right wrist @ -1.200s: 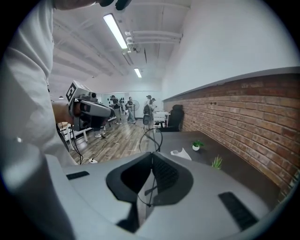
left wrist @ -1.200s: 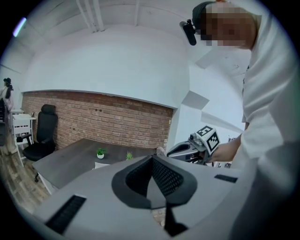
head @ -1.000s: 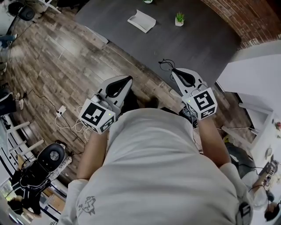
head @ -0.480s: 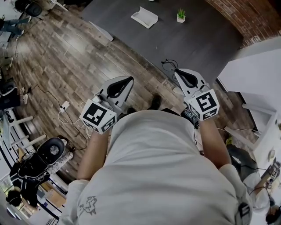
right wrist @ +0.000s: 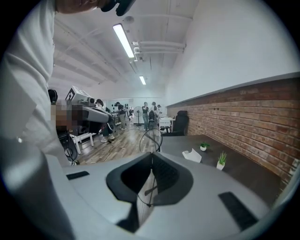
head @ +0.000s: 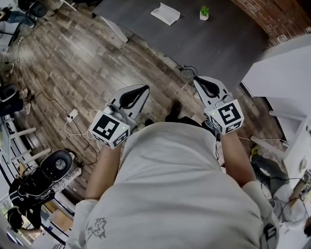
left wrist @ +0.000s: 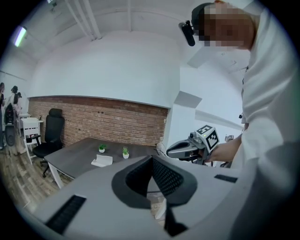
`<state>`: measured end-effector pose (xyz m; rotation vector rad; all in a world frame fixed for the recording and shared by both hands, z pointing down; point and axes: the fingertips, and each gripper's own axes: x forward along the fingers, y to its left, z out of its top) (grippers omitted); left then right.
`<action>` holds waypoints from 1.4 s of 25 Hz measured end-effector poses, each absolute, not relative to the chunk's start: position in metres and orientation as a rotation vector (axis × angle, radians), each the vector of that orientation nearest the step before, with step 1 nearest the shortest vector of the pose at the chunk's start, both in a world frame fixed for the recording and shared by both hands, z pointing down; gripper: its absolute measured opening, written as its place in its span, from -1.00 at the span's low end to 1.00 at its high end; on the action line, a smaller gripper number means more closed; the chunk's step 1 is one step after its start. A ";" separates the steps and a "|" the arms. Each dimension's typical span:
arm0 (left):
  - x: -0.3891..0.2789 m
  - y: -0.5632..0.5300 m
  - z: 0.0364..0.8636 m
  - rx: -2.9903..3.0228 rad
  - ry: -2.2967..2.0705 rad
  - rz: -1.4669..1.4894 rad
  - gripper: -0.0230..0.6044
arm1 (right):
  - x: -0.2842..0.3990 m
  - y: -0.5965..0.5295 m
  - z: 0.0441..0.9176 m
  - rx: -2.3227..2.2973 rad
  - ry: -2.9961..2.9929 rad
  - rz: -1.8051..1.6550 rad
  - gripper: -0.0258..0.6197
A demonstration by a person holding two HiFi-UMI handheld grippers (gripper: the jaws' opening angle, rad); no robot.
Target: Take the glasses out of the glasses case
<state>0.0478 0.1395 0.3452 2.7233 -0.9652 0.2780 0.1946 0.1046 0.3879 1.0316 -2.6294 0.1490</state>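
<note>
Thin wire-framed glasses (head: pixel 186 73) hang from the tip of my right gripper (head: pixel 196 79), which is shut on one temple. In the right gripper view a round lens (right wrist: pixel 151 139) stands up past the jaws and the thin wire runs between the pads. The white glasses case (head: pixel 165 13) lies open on the dark table (head: pixel 228 44), far ahead of both grippers; it also shows as the case (right wrist: pixel 191 155) and the case (left wrist: pixel 102 161). My left gripper (head: pixel 145 88) is held over the wooden floor, its jaws together with nothing between them.
A small potted plant (head: pixel 204 11) stands on the table near the case; a second plant (left wrist: pixel 125 152) shows beside it. A white desk (head: pixel 277 82) is at the right. Cables (head: pixel 73 116) and a black chair base (head: pixel 56 170) lie on the floor at the left. People stand far off.
The table, case and plant have slid up the head view: both grippers have drawn back from the table together. The glasses stay in the right gripper.
</note>
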 end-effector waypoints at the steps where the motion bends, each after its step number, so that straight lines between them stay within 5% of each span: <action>1: 0.043 0.146 0.344 2.727 -0.963 0.275 -0.89 | 0.191 0.111 0.387 1.036 -2.629 0.148 -0.87; 35: -0.054 0.242 0.333 2.792 -0.920 0.169 -0.89 | 0.112 0.244 0.340 1.184 -2.649 -0.003 -0.87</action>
